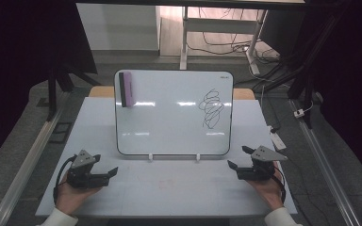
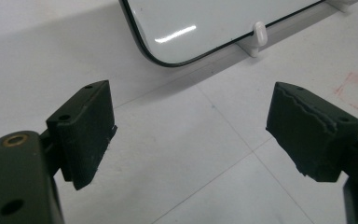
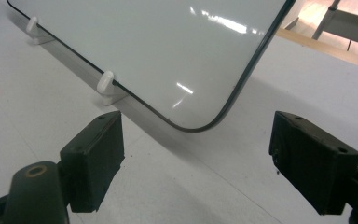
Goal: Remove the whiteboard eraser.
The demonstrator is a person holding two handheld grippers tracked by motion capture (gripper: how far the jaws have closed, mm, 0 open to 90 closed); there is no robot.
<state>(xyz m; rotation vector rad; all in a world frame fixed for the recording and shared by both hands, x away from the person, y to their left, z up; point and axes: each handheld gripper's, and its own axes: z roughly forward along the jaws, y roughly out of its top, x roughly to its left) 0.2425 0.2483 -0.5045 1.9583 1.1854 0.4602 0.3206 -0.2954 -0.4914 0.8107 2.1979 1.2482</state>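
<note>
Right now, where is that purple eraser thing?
In the high view, the purple eraser sticks to the whiteboard at its upper left corner, far across from the black scribble on the right.

One whiteboard [image 1: 169,117] stands on one worktop [image 1: 169,183]. On the board there is one eraser [image 1: 125,89], purple with a black side, and one black scribble [image 1: 211,108]. Two small white feet [image 1: 151,156] prop the board's lower edge. Two claws lie on the worktop, a left claw [image 1: 111,172] and a right claw [image 1: 238,159], each with two black jaws held apart with nothing between them and each carrying one grey three-cornered plate. Two hands hold them, one hand [image 1: 70,194] per claw. One faint red square mark [image 2: 354,89] shows on the worktop
</note>
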